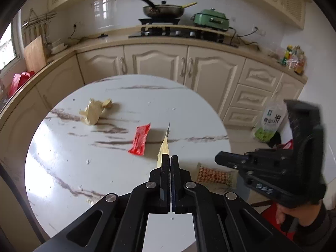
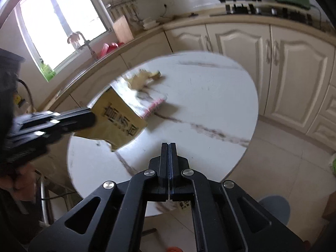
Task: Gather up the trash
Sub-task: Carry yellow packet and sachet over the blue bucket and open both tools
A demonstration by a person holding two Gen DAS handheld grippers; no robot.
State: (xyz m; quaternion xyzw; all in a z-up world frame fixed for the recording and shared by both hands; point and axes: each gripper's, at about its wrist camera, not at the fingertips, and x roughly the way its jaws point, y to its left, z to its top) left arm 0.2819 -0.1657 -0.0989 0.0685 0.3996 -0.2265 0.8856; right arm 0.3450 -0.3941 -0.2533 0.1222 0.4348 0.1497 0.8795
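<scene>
My left gripper (image 1: 170, 157) is shut on a flat brown paper bag (image 1: 164, 145), which I see edge-on above the round marble table (image 1: 63, 168). The right wrist view shows that bag (image 2: 117, 121) broadside, with printed characters, held by the left gripper (image 2: 92, 117). On the table lie a red wrapper (image 1: 140, 139) and a crumpled beige wrapper (image 1: 95, 111). A chequered packet (image 1: 214, 175) lies at the table's right edge, under my right gripper (image 1: 218, 159). The right gripper (image 2: 169, 147) is shut, and nothing shows between its fingers.
Cream cabinets (image 1: 159, 63) and a counter curve behind the table, with a wok (image 1: 163, 9) and a green cooker (image 1: 211, 19) on top. A rice bag (image 1: 271, 121) stands on the floor at the right. A grey stool (image 2: 275, 210) sits by the table's near edge.
</scene>
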